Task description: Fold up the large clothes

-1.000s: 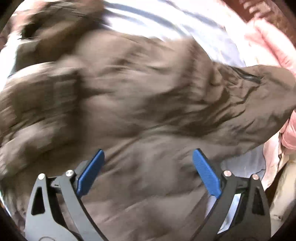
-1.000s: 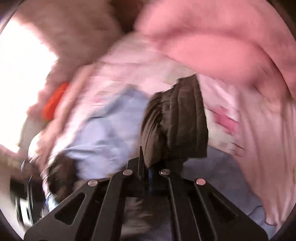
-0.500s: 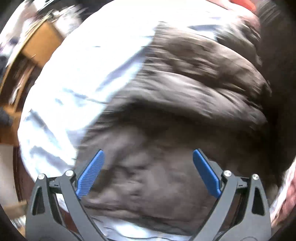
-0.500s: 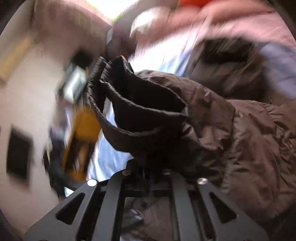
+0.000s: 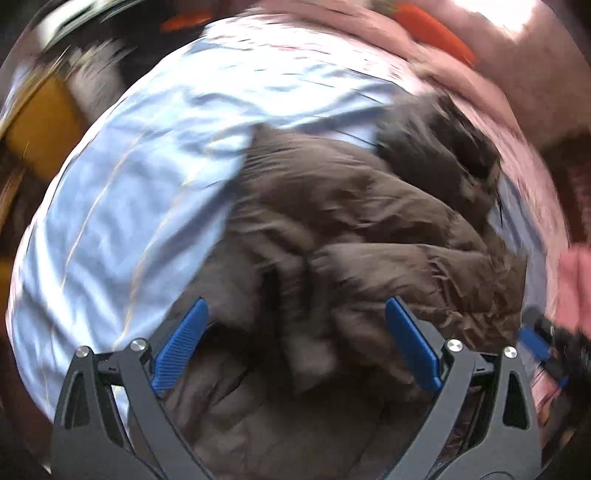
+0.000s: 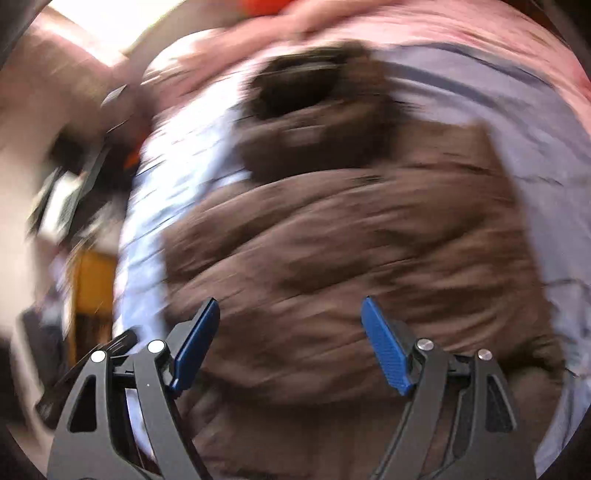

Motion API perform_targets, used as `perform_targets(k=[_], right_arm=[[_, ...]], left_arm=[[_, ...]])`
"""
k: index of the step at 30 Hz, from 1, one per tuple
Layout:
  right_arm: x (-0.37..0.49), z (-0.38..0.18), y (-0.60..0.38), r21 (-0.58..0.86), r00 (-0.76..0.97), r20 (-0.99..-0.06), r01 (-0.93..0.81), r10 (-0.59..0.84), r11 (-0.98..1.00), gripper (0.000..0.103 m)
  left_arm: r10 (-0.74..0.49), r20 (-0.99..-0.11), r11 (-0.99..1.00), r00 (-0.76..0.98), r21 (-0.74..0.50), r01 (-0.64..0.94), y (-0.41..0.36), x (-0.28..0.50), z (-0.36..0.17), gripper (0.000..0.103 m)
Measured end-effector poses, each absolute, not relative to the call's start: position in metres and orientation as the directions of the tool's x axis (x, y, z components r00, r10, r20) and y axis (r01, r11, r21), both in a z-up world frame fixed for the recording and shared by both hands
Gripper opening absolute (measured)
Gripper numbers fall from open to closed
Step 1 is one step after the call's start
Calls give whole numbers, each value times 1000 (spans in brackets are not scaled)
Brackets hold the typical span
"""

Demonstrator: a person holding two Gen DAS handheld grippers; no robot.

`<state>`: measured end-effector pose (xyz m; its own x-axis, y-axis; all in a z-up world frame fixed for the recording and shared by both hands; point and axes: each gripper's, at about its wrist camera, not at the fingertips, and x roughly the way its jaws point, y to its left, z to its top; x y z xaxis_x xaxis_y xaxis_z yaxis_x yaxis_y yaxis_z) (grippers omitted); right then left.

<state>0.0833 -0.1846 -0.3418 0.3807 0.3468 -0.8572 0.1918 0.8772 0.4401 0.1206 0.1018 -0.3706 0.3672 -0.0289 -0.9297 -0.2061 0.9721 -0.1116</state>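
Observation:
A brown padded jacket lies bunched on a pale blue sheet. The left gripper hangs above the jacket's near part, its blue pads wide apart and nothing between them. In the right wrist view the same jacket fills the middle, with a dark opening at its far end. The right gripper hovers over it, its jaws opening, with no cloth pinched between the pads. Part of the right gripper's blue pad shows at the right edge of the left wrist view. Both views are blurred.
Pink bedding lies beyond the jacket, with an orange item on it. A yellow-brown piece of furniture stands past the bed's left edge. Bare blue sheet stretches right of the jacket.
The right gripper was shut on the jacket's cuff and lifted it; now it has let go and stands open. The left gripper stayed open while sweeping across the jacket.

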Motion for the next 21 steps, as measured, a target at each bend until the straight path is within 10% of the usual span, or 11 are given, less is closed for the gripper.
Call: perform_targets(k=[10,21], right_arm=[[91,-462,-280,202,218,-967,358,129,911,81],[41,-419,-293,157,238,-966,241,99,958,83]], left_arm=[[38,-984,996,174,23,-84,75,188,-489,101],[118,-961,991,249,97,-97,59,141,-438,96]])
